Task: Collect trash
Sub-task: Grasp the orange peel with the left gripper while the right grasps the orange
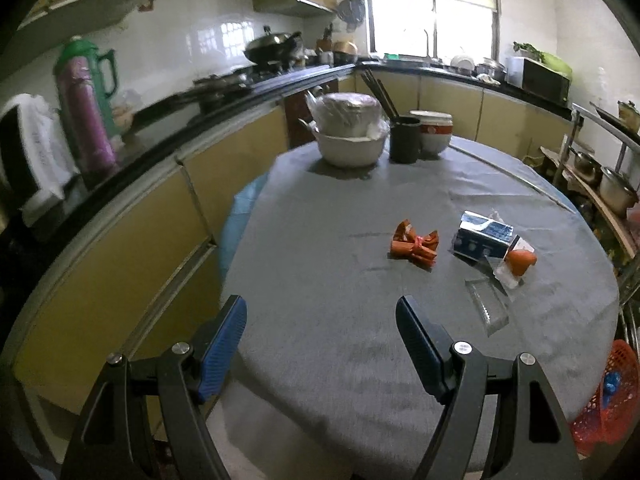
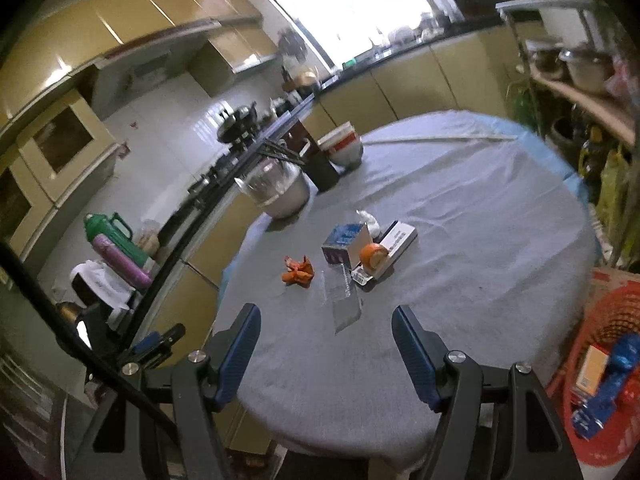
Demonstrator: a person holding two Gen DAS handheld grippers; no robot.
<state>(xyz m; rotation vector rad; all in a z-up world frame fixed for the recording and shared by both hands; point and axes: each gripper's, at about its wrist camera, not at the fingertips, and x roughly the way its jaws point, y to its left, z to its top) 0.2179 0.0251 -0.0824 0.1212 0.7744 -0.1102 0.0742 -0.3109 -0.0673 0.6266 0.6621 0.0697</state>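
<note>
Trash lies on the round table with a grey cloth: a crumpled orange wrapper, a blue and silver carton, an orange round piece, a clear plastic tray and a white box. My left gripper hangs open over the near edge, well short of the wrapper, with nothing between its blue pads. My right gripper is open too, just short of the clear tray. A red mesh basket stands at the table's right with packaging inside.
Stacked white bowls, a black chopstick holder and another bowl stand at the table's far side. The kitchen counter runs along the left with a purple and green flask. A shelf with pots is on the right.
</note>
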